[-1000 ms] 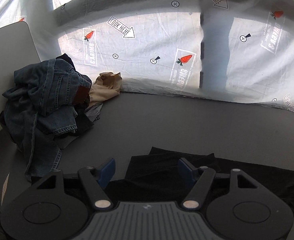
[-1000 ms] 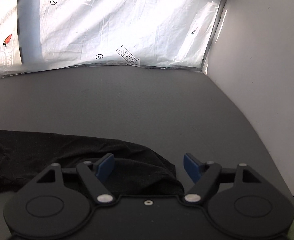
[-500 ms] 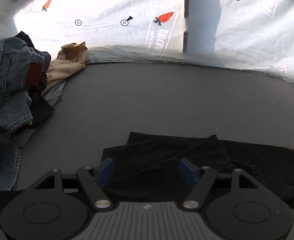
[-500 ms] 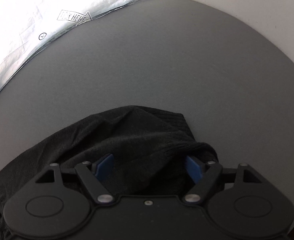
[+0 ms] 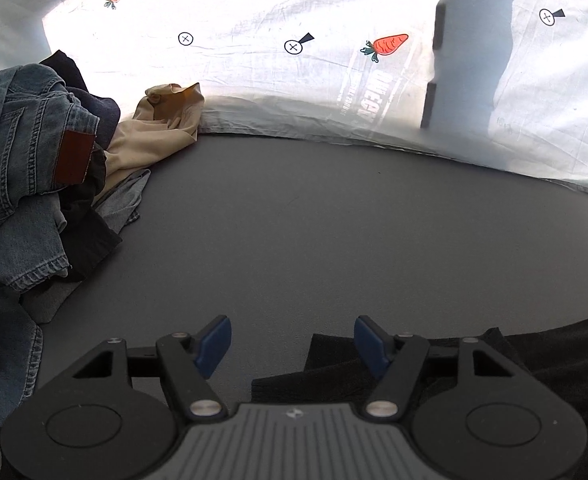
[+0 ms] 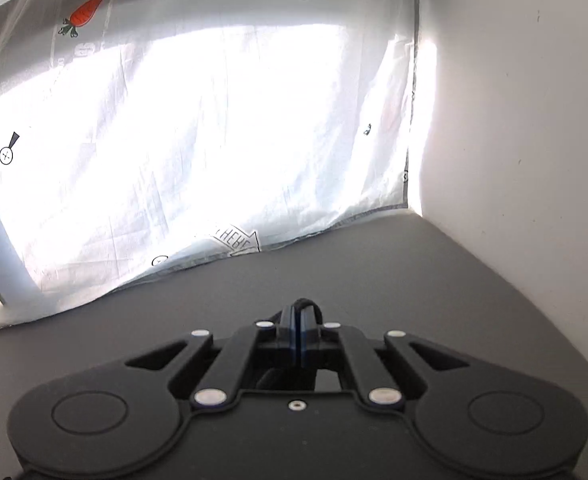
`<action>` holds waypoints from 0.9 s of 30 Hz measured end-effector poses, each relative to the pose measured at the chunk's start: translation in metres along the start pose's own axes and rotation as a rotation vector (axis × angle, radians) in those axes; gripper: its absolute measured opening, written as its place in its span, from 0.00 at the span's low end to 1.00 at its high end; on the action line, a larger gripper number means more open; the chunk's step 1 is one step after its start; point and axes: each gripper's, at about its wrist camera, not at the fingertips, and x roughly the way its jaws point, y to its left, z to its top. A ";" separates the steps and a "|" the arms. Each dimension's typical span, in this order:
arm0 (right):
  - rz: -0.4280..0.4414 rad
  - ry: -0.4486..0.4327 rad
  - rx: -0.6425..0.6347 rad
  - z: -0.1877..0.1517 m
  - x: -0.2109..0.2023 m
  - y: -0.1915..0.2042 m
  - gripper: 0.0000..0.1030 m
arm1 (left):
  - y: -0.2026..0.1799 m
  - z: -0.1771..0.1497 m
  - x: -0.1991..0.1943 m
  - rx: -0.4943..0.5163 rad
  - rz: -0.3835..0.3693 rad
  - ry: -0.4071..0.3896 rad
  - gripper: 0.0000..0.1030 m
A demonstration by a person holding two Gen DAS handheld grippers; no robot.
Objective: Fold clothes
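right gripper, low and centre in its own view, has its blue pads pressed together on a small fold of the black garment, which pokes out dark just past the tips. its jaws have just been closing; half a second ago they stood wide over a mound of that cloth, and now almost none of it shows, only grey table ahead, the printed white sheet across the upper left and a bare white wall on the right.

left gripper sits at the bottom centre of its view with jaws apart and nothing between the pads. only this view shows the rest of the black garment, lying on the table at the lower right, its edge under the right-hand finger. it also shows the pile at the left edge: blue jeans heaped on top, a tan garment beside them against the sheet. half a second ago the black cloth spread across the whole space between these fingers; now bare table fills most of that gap.
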 end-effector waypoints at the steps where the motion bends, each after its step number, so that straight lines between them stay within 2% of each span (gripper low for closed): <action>1: -0.020 -0.061 -0.026 0.010 -0.007 0.004 0.02 | 0.000 0.000 -0.001 -0.010 -0.002 0.002 0.66; 3: -0.121 -0.121 -0.112 0.016 -0.007 0.009 0.04 | -0.001 -0.002 -0.002 -0.020 -0.004 0.008 0.66; 5: -0.268 -0.064 -0.225 0.007 0.013 0.009 0.08 | -0.004 -0.007 -0.002 -0.018 -0.002 0.020 0.66; 7: -0.441 0.009 -0.372 -0.017 0.031 0.014 0.21 | -0.007 -0.014 -0.003 -0.015 -0.005 0.038 0.66; 8: -0.472 0.031 -0.430 -0.031 0.032 0.016 0.26 | -0.007 -0.018 -0.003 -0.015 -0.006 0.047 0.66; 10: -0.415 0.048 -0.483 -0.054 0.019 0.022 0.50 | -0.006 -0.028 -0.008 -0.027 -0.010 0.059 0.66; 15: -0.081 0.111 -0.589 -0.128 -0.039 0.076 0.50 | -0.001 -0.049 -0.030 -0.101 -0.075 0.056 0.66; 18: 0.082 0.067 -0.683 -0.157 -0.077 0.117 0.46 | -0.004 -0.060 -0.049 -0.094 -0.102 0.046 0.66; 20: 0.216 0.023 -0.725 -0.170 -0.104 0.142 0.39 | -0.003 -0.066 -0.061 -0.081 -0.138 0.029 0.66; 22: 0.332 -0.004 -0.794 -0.183 -0.127 0.169 0.09 | 0.001 -0.072 -0.070 -0.088 -0.185 0.015 0.66; 24: 0.412 -0.045 -0.898 -0.200 -0.146 0.188 0.07 | 0.008 -0.081 -0.077 -0.112 -0.239 0.020 0.65; 27: 0.502 -0.116 -1.064 -0.230 -0.171 0.215 0.07 | 0.023 -0.093 -0.085 -0.159 -0.228 0.028 0.57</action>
